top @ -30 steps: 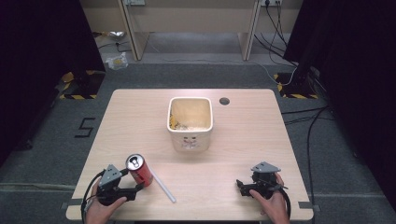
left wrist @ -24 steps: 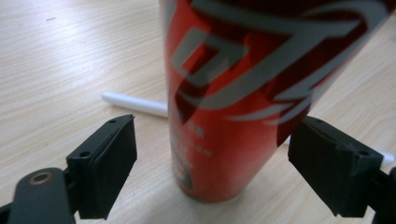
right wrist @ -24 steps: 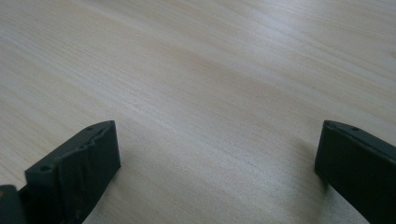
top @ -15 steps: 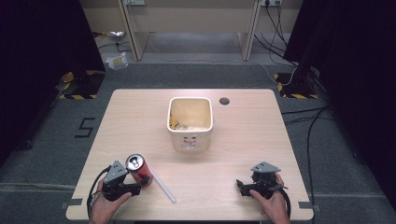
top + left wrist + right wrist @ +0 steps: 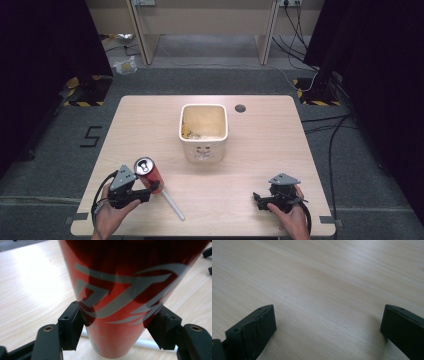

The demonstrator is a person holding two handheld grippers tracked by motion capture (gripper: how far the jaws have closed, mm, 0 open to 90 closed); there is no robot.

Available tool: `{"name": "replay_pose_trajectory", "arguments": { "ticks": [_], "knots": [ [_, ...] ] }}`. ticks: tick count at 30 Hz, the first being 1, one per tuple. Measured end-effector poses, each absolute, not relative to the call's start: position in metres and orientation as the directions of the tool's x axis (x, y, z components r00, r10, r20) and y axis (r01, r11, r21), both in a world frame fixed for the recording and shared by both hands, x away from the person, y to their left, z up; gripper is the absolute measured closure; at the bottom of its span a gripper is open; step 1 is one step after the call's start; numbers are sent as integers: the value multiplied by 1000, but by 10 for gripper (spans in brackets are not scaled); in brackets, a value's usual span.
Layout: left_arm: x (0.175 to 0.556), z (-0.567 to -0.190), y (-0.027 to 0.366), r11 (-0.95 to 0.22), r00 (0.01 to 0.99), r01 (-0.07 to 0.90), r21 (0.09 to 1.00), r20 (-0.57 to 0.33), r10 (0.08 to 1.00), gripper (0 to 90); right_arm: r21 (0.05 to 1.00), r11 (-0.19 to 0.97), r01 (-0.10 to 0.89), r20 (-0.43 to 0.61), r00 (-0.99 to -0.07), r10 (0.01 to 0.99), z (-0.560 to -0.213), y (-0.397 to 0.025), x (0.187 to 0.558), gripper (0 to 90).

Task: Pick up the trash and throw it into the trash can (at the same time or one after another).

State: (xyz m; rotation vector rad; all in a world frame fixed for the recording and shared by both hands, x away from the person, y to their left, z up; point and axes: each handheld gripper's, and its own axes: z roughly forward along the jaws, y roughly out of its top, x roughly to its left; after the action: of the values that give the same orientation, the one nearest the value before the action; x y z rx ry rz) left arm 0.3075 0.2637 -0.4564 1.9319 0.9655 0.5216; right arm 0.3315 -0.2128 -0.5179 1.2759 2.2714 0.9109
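The left gripper (image 5: 145, 192) pinches a red can (image 5: 125, 290), upright at the surface's (image 5: 280, 150) near-left part. A white straw (image 5: 172, 204) lies just beside it. Farther off stands a white bin (image 5: 204, 145), scraps inside. The right gripper (image 5: 328, 332) rests spread, well apart.
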Motion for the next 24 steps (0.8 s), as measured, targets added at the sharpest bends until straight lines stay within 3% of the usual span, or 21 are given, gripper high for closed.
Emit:
{"name": "replay_pose_trajectory", "arguments": {
  "ticks": [24],
  "knots": [
    [354,-414,245,-294,635,422,858,-48,771,339,694,377,613,-9,-516,857,-518,-213,332,2]
  ]
}}
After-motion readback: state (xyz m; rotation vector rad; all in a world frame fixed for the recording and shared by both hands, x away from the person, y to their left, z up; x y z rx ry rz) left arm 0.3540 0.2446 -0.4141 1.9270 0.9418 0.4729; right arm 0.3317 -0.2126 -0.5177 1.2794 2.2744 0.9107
